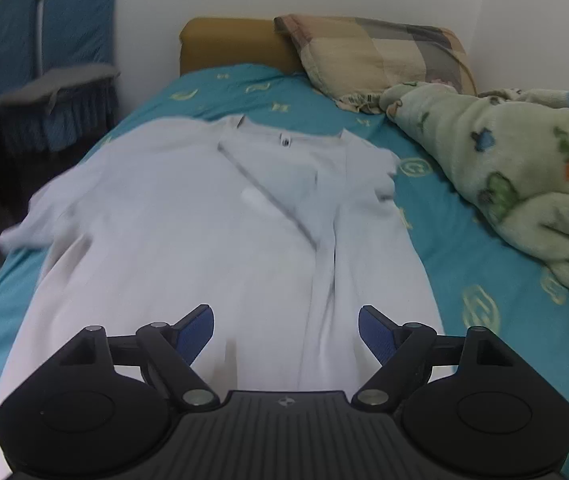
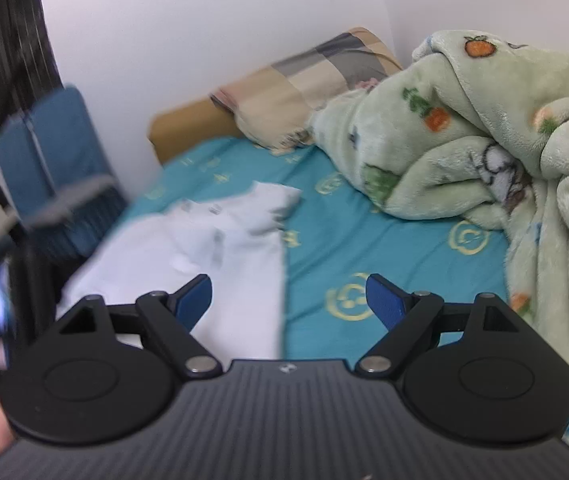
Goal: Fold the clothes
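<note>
A white shirt (image 1: pixel 188 216) lies spread out on the teal bed sheet (image 1: pixel 460 256), collar toward the headboard, with its front open along a grey-edged placket. My left gripper (image 1: pixel 286 328) is open and empty above the shirt's lower part. In the right wrist view the shirt (image 2: pixel 220 248) lies left of centre, its right edge running down between my fingers. My right gripper (image 2: pixel 288 300) is open and empty above that edge and the sheet (image 2: pixel 364 240).
A green fleece blanket (image 1: pixel 524 184) is heaped along the bed's right side, also in the right wrist view (image 2: pixel 484 152). A checked pillow (image 1: pixel 376 56) leans on the brown headboard (image 1: pixel 232 44). A blue-covered chair (image 1: pixel 52 60) stands left of the bed.
</note>
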The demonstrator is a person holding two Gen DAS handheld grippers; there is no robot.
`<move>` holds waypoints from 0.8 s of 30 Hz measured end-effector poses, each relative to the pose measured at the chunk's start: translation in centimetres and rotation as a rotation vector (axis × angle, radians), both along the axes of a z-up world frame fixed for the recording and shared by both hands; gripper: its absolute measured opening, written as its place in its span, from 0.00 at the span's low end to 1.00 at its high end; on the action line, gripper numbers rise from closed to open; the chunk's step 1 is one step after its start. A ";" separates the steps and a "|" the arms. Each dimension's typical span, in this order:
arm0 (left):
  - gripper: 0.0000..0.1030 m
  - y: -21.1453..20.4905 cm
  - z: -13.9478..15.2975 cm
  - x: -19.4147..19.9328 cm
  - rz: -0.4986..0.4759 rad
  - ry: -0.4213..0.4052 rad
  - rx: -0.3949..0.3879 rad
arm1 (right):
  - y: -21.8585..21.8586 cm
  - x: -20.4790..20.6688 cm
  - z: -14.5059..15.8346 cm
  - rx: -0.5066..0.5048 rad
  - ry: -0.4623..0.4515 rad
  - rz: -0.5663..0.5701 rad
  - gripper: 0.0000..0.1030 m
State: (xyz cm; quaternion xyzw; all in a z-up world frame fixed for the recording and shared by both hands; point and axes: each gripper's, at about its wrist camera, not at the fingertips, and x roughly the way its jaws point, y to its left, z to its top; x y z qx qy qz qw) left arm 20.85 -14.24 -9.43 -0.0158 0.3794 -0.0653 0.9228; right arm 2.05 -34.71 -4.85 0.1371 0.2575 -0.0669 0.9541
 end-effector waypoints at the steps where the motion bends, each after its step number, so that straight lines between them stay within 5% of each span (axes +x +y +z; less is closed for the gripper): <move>1: 0.79 -0.7 -0.7 2.1 0.017 0.009 -0.008 | -0.3 0.9 -0.9 0.001 0.025 -0.008 0.83; 4: 0.79 -2.5 -2.6 8.0 0.066 0.008 0.001 | -1.4 3.4 -3.2 0.062 0.074 -0.025 0.83; 11: 0.79 -5.2 -6.4 16.9 0.105 -0.053 0.155 | -2.5 7.1 -7.8 0.211 0.155 -0.016 0.83; 18: 0.81 -1.5 -6.4 17.6 0.268 -0.081 0.149 | -4.0 7.9 -9.8 0.323 0.184 -0.065 0.83; 24: 0.80 3.2 -5.3 16.4 0.329 -0.089 0.186 | -3.2 7.0 -8.4 0.251 0.102 -0.031 0.83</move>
